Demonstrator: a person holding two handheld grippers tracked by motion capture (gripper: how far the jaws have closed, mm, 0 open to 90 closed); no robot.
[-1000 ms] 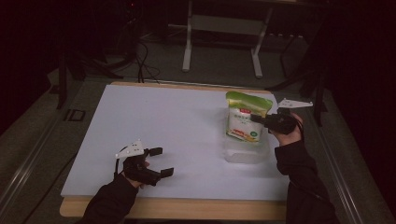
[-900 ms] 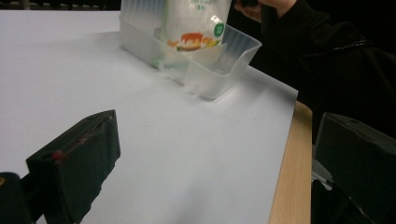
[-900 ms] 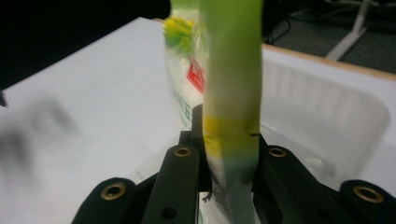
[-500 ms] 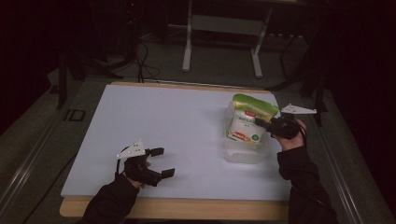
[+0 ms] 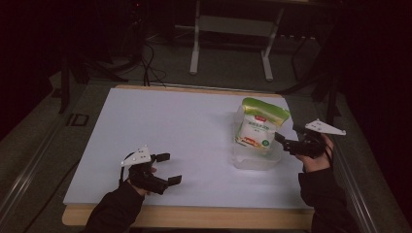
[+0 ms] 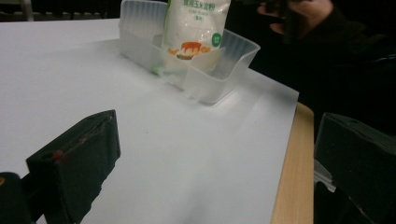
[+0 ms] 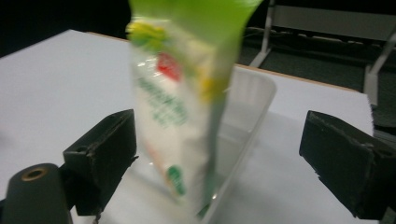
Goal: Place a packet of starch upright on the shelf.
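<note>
A white pouch (image 5: 258,127) with a bright green top band stands upright in a clear plastic tub (image 5: 256,158) on the right half of the white table (image 5: 160,121); its front carries a small red patch near the top, lines of green print in the middle, an orange picture low down and a round green mark at the lower corner. In the left gripper view the pouch (image 6: 196,28) sits inside the tub (image 6: 219,70), whose ribbed translucent walls rise to about the height of the orange picture, and the bag leans a little toward the far end of the tub. In the right gripper view the pouch (image 7: 180,93) is blurred, with its green band at the top and the tub's rounded rim (image 7: 254,112) behind it. The right gripper (image 5: 286,144) is held just beside the tub on its right, its jaws spread wide and holding nothing, the pouch showing between them but not touched. The left gripper (image 5: 167,169) rests low over the near left part of the table, well apart from the tub, its jaws likewise parted with only bare white surface between them. A pale wooden edge (image 5: 194,216) borders the near side of the table
</note>
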